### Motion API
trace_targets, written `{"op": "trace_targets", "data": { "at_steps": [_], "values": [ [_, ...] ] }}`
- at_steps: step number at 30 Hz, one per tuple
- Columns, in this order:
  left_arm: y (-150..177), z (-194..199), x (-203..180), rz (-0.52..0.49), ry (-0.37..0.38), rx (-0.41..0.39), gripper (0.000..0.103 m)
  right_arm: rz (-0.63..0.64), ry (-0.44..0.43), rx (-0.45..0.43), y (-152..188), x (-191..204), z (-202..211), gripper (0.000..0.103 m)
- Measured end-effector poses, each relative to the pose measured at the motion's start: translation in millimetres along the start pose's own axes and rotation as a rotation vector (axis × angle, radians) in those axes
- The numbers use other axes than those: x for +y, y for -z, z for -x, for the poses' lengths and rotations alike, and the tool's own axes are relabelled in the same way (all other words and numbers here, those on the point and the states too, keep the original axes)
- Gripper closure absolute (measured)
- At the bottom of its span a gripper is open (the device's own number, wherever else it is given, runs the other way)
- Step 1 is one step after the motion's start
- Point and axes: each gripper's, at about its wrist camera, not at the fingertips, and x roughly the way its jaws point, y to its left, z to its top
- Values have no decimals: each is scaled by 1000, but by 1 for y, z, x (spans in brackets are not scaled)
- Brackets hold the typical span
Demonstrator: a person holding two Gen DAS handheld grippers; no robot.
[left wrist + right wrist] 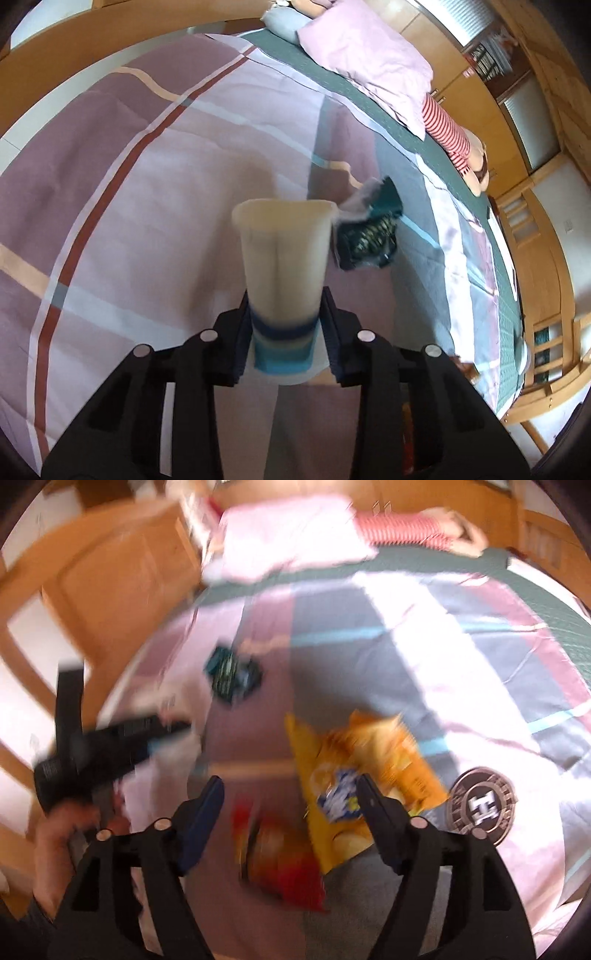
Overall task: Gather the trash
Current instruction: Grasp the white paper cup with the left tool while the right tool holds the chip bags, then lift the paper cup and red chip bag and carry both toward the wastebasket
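The left gripper (284, 314) pinches a paper cup (282, 258) by its blue-banded base, the cream body pointing away over the bed (147, 184), its pads tight on both sides. Just beyond the cup's rim lies a crumpled dark teal wrapper (369, 229) on the quilt. To the left of the cup the quilt runs wide and bare, soft cotton in mauve, pink and grey blocks with rust and pale stripes; to the right the bed's edge drops off near wooden furniture (546, 295).

The right gripper (291, 812) stands spread wide with nothing pressed between its blue-padded fingers. Under it, blurred, lie a glossy yellow chip bag (369, 771) and a red snack bag (284, 864), overlapping. A round silver lid (484, 805) rests flat to the right. A pink pillow (288, 535) and a striped stuffed toy (406, 528) lie at the bed's head.
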Motion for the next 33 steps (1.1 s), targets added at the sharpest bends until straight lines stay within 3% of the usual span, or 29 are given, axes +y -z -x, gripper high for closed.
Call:
{"op": "trace_targets", "data": {
  "at_steps": [3,5,8,11,13,16,18,21,24,25,28,33],
  "values": [
    [5,16,2,8,22,10,70,-45,-13,-76,-4,-12,14,29],
    [10,32,0,-2,20,3,70,-43,-43,-61,-2,-13,15,29],
    [21,64,3,-6,22,-22,71,34,-120,37,7,2,3,29],
    [35,95,11,37,36,-63,71,150,-123,177,21,30,-18,29],
    [44,107,12,31,40,-91,71,200,-39,302,31,40,-42,29],
    [59,125,6,-9,3,-144,71,163,92,391,37,30,-62,29],
    [70,136,-1,-61,-19,-183,71,146,120,428,39,25,-69,29],
    [83,146,-8,-101,-14,-210,71,133,75,484,45,25,-77,29],
    [92,147,-13,-114,13,-198,71,126,-11,440,43,30,-68,69],
    [93,146,-15,-120,12,-196,70,130,-28,428,42,32,-66,75],
    [94,145,-18,-133,1,-201,70,127,-81,356,39,38,-53,86],
    [93,146,-17,-130,0,-206,70,125,-91,202,22,35,-29,86]
  ]
}}
